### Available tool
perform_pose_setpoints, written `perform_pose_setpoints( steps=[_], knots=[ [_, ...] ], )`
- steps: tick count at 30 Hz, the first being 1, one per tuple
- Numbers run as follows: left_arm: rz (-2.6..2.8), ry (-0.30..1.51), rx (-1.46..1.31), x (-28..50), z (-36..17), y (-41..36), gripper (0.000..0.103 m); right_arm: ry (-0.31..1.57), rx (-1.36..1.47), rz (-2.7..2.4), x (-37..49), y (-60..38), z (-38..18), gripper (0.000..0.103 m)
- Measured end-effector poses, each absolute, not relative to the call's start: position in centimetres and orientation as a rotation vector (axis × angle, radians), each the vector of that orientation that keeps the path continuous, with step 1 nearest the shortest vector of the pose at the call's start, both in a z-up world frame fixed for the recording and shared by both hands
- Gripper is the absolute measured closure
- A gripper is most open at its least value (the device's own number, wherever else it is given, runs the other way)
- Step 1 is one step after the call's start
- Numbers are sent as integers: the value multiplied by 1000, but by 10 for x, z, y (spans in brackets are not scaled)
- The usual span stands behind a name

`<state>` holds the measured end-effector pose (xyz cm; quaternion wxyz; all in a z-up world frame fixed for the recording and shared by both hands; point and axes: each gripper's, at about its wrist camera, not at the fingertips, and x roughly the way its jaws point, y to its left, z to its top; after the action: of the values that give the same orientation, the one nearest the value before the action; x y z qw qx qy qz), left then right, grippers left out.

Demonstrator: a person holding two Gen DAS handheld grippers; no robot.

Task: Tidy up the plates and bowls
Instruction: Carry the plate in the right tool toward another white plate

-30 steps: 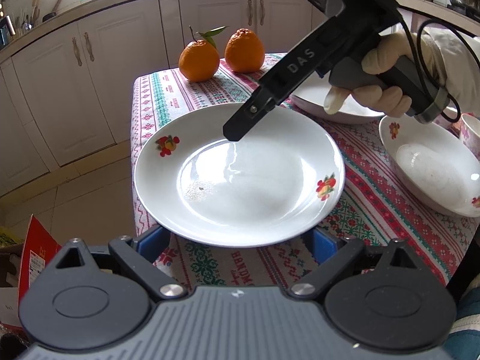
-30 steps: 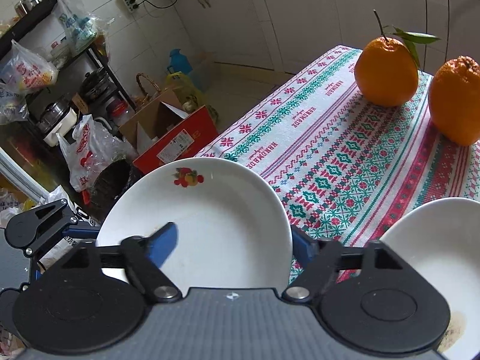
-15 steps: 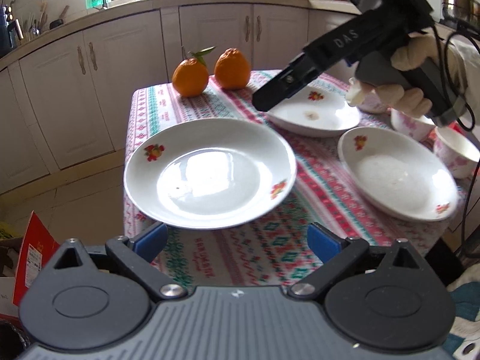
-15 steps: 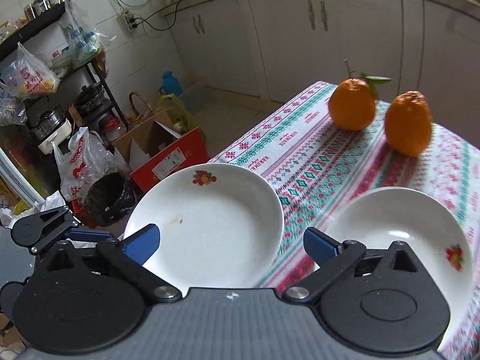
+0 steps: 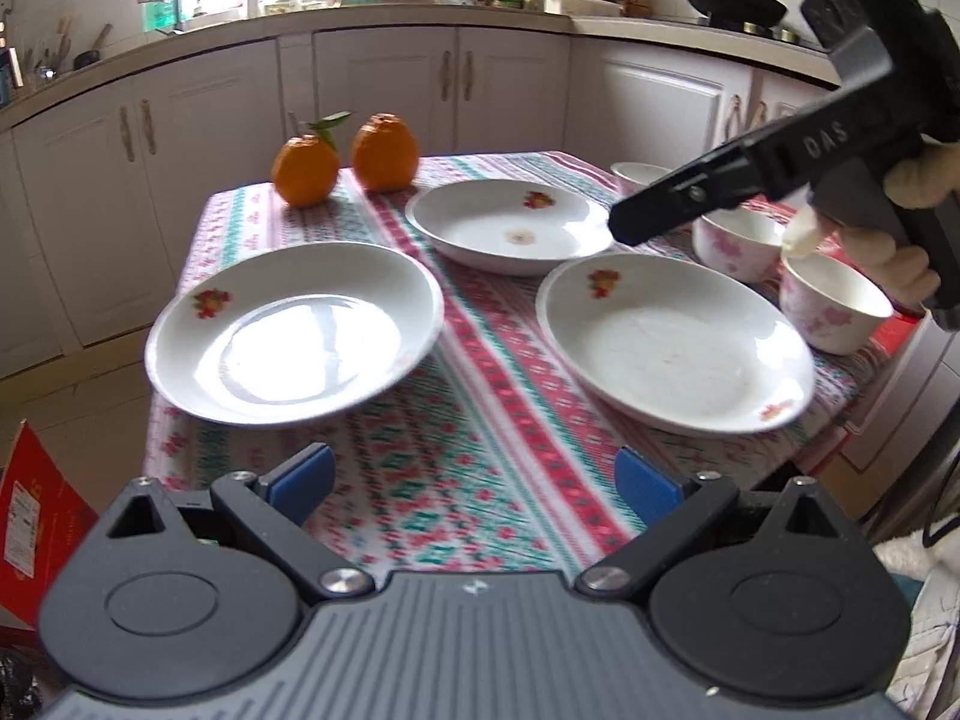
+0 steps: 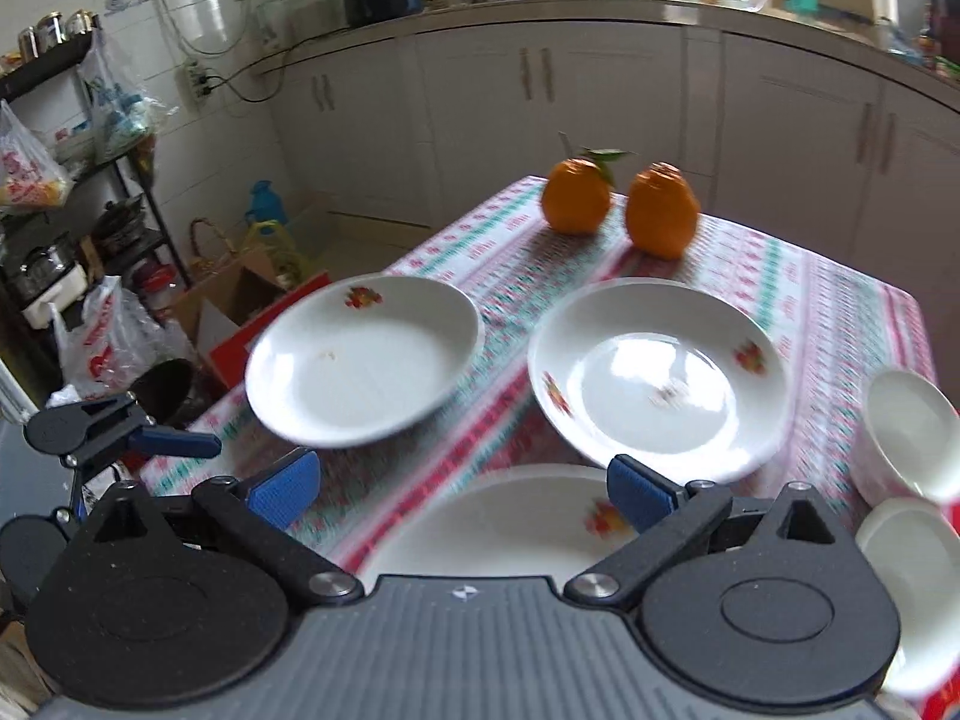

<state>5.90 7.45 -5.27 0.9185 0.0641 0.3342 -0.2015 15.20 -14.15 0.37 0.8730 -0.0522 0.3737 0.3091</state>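
Note:
Three white plates with fruit prints lie apart on the patterned tablecloth [image 5: 492, 420]. The left plate [image 5: 294, 330] [image 6: 366, 360] juts over the table's left edge. The far plate [image 5: 510, 225] [image 6: 660, 384] and the right plate [image 5: 672, 342] [image 6: 498, 522] lie beside it. Three pink-flowered bowls [image 5: 834, 300] [image 5: 738, 243] [image 5: 639, 171] stand at the right. My left gripper [image 5: 474, 480] is open above the near table edge, with nothing between its pads. My right gripper [image 6: 462, 489] is open above the right plate's rim and holds nothing. Its finger [image 5: 660, 213] hangs over the bowls.
Two oranges [image 5: 306, 171] [image 5: 384, 150] stand at the table's far left corner. White kitchen cabinets [image 5: 390, 84] run behind the table. On the floor to the left are a red box [image 6: 264, 330], bags and a shelf rack [image 6: 72, 222]. A gloved hand [image 5: 900, 180] holds the right gripper.
Both grippers have drawn back from the left plate, which a second ago lay close at their fingers. The right gripper rose and swung toward the other plates. Its jaws widened.

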Motion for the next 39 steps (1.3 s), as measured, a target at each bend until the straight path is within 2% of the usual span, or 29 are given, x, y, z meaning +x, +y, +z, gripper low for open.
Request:
perform_pose_setpoints(
  steps=[17,29,39],
  knots=[
    [-559,732,290,73,-81,8,4,799,-59,524,134,-206,-6,0],
    [-650,758,259,92,-88,11,0,859,-59,530,149,-215,-19,0],
    [-670,716,289,87,-85,10,3,953,-83,554,169,-215,-30,0]
  ],
)
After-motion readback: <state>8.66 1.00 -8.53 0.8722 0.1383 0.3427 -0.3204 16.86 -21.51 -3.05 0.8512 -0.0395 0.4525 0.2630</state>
